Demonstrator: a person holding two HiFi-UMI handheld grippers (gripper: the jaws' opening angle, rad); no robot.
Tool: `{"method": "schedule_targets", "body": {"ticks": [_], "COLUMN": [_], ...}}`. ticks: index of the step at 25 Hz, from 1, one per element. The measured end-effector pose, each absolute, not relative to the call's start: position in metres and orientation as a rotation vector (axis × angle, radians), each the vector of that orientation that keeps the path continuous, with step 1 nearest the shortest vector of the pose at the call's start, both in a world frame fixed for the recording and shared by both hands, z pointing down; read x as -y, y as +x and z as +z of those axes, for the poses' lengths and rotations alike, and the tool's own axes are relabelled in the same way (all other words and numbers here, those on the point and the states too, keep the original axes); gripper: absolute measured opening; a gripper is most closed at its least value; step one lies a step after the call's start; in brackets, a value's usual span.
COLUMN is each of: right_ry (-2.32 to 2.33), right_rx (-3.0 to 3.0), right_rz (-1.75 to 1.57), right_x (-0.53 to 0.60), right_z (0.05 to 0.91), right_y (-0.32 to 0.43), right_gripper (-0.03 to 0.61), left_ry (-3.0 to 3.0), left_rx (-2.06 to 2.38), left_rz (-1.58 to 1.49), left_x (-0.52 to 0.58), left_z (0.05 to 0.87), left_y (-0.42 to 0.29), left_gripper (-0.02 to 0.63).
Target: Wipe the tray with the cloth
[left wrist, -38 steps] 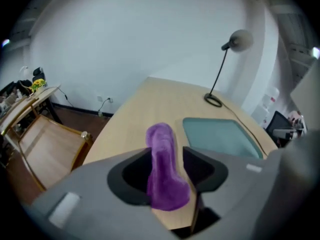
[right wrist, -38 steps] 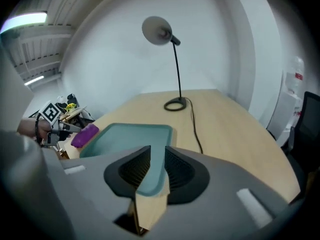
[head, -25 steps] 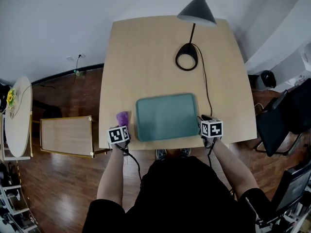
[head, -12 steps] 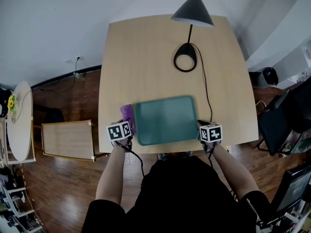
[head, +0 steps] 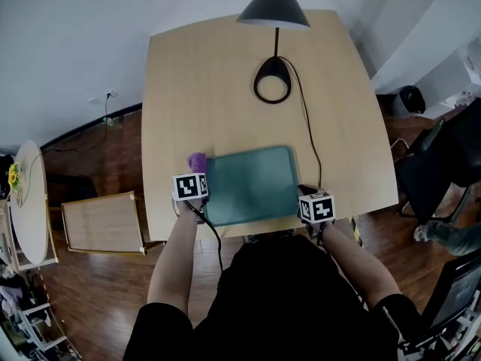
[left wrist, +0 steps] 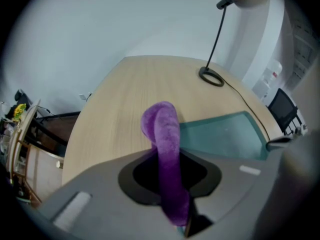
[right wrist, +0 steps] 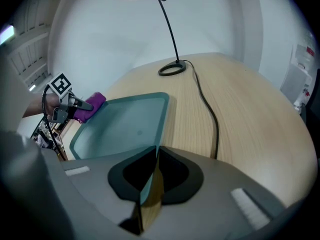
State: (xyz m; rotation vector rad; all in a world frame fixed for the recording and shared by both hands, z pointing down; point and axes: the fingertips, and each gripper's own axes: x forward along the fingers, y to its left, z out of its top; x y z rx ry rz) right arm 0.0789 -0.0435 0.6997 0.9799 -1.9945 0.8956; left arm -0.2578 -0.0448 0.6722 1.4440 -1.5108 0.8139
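A teal tray [head: 252,184] lies near the front edge of the wooden table [head: 225,81]. My left gripper [head: 195,173] is shut on a purple cloth [head: 197,161] just beside the tray's left rim. In the left gripper view the cloth [left wrist: 162,129] stands up from between the jaws, with the tray [left wrist: 225,136] to its right. My right gripper [head: 307,193] is at the tray's near right corner. Its jaws are closed on the tray's rim [right wrist: 152,151]. The right gripper view also shows the cloth [right wrist: 90,106] at the tray's far left corner.
A black desk lamp [head: 272,10] stands at the back of the table, and its cord [head: 308,138] runs down past the tray's right side. A wooden side table [head: 101,222] and a round table [head: 26,201] stand on the floor to the left. A black chair [head: 436,171] is at the right.
The left gripper has closed on the purple cloth and carried it a little forward along the tray's left edge. The right gripper has stayed on the tray's corner.
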Motion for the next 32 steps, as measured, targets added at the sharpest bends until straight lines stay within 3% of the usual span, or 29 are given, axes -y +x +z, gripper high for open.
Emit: {"method": "schedule_targets", "body": {"ticks": [6,18,27,32], "right_ry": [0.976,0.95,0.93,0.915], "right_rx": [2.023,2.026,2.051,2.056], "right_rz": [0.91,0.917,0.93,0.93], "right_x": [0.04,0.037,0.034,0.033], "right_z": [0.699,0.699,0.698,0.697], "right_y": [0.078,0.071,0.068,0.07], "right_gripper": [0.023,0.025,0.025,0.026], "left_ry": [1.479,1.76,1.79,1.8], "left_rx": [1.393,1.154,0.856,0.845], "left_rz": [0.775,1.059,0.761,0.703], "left_x": [0.063,0.098,0.098,0.092], "left_z": [0.678,0.689,0.679,0.679], "left_y": [-0.209,-0.056,0.048,0.056], "left_gripper": [0.101,0.103,0.104,0.103]}}
